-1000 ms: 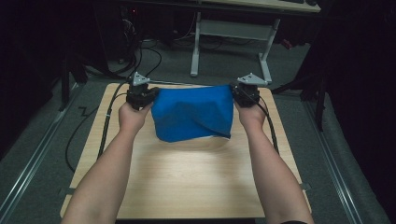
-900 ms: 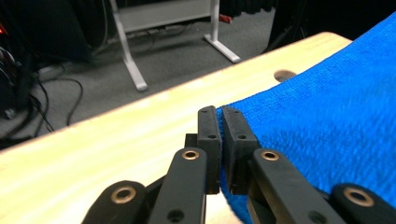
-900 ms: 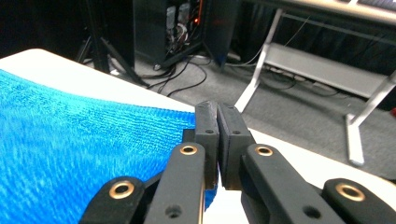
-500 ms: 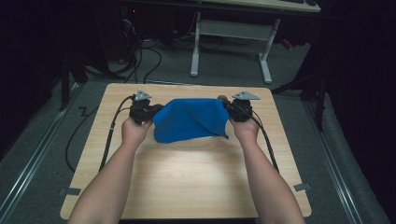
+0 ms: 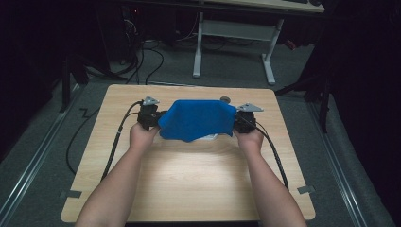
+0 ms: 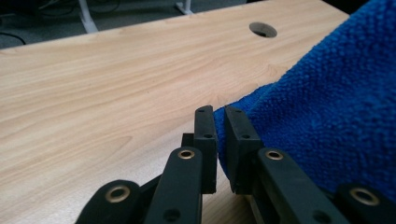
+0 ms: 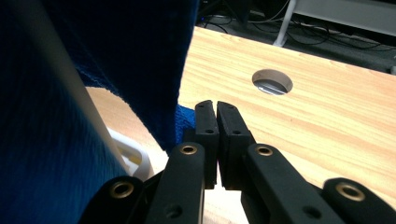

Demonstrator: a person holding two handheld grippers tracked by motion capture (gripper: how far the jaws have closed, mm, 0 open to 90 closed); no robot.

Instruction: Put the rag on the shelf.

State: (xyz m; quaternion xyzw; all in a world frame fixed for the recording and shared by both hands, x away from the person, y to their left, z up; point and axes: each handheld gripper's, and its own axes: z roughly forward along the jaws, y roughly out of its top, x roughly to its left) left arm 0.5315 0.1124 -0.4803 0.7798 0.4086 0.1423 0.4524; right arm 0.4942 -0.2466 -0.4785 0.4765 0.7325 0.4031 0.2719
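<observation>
left gripper [image 5: 152, 117]: in the high view it sits toward the far left part of the worktop, held in the person's left hand [image 5: 142, 135]; in the left gripper view [image 6: 219, 140] its two black jaws are nearly together, pinching a corner of the blue cloth
right gripper [image 5: 242, 121]: toward the far right part of the worktop, held in the right hand [image 5: 249, 138]; in the right gripper view [image 7: 217, 140] the jaws are pressed almost together, with blue cloth at their left side; I take it as clamped on the cloth's edge
blue cloth [image 5: 197, 119]: a terry towel stretched between the two grippers, spanning the far middle of the worktop, its lower edge sagging toward the wood
white object [image 7: 130, 154]: partly hidden under the cloth near its right lower edge; what it is cannot be told
worktop [image 5: 189, 184]: light wood, with a round cable hole [image 7: 272, 81] near the far edge
cables [image 5: 116, 142]: one trails from each gripper back along the worktop's sides
</observation>
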